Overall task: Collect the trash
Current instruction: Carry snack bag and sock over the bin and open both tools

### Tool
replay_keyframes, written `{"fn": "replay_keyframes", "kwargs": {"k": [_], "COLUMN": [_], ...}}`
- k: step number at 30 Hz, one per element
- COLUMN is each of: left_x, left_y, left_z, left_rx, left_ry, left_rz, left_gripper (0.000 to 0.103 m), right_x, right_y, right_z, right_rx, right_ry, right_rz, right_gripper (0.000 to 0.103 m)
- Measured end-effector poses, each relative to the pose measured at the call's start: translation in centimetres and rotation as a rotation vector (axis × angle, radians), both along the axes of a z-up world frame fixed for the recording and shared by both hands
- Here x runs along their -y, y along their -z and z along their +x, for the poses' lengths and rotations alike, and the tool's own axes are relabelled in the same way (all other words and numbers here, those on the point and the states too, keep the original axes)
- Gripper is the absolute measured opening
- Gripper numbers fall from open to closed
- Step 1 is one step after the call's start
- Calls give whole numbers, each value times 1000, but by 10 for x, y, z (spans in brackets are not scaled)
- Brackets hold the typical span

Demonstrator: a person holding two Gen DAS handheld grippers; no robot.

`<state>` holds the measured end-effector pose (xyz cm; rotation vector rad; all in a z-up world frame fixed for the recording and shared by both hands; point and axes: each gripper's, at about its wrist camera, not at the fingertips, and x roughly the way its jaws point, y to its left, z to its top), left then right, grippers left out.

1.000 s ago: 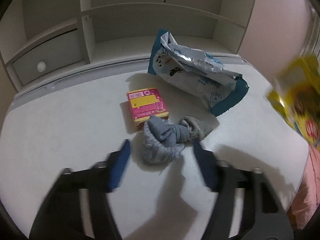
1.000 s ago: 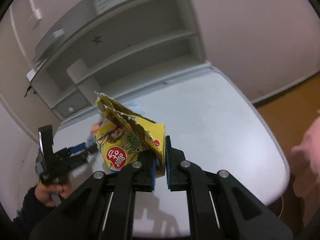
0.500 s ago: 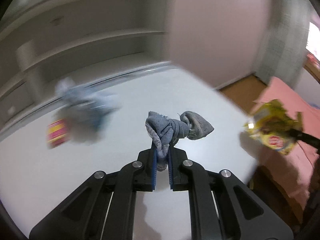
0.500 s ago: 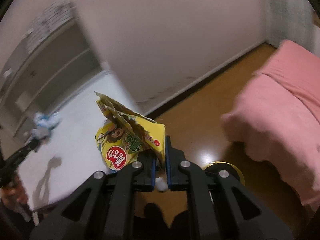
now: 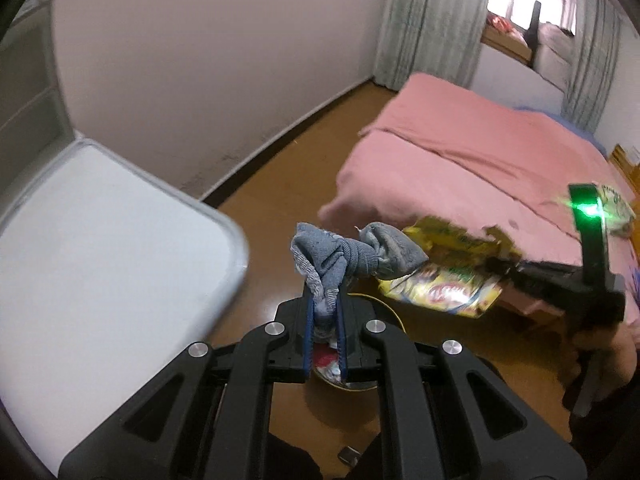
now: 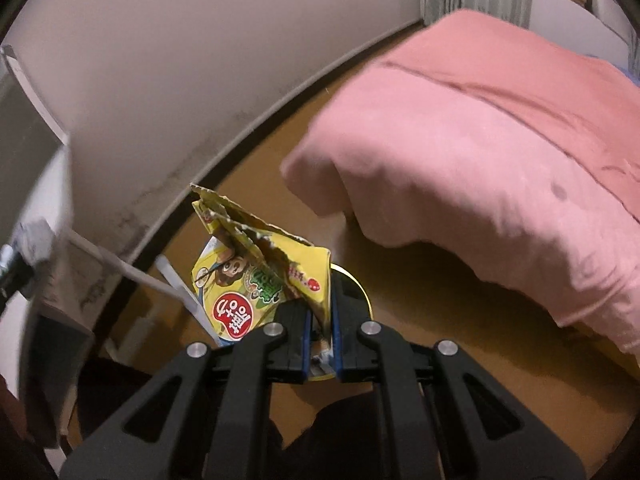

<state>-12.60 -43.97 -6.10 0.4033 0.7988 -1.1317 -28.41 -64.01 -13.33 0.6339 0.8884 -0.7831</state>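
Carry-to-bin step: left gripper [image 5: 323, 312] clenched on sock [image 5: 344, 258], right gripper [image 6: 320, 320] grasping wrapper [image 6: 256, 280], both above bin [image 6: 354, 284]; next, release.

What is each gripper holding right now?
Left gripper: shut on the knotted grey fabric sock.
Right gripper: shut on the torn yellow snack wrapper.
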Motion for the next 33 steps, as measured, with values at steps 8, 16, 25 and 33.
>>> {"fn": "replay_keyframes", "kwargs": {"k": [8,16,25,33], "left_x": [36,33,40,46], "left_y": [27,29,42,51], "left_z": [-4,1,4,3], "left_rx": [-27,-32,-48,-61], "left_ry": [38,51,48,70], "left_rz": [55,73,91,101], "left_gripper": [8,8,8,8], "right_x": [5,14,10,11], "right_y": [53,67,63,50], "right_z": [5,17,27,22], "right_rx": [-77,-68,-30,-3], "right_ry": [-3,-4,-26,-8], "right_rz": [75,124,123,113], "right_gripper": [8,11,57,57]}}
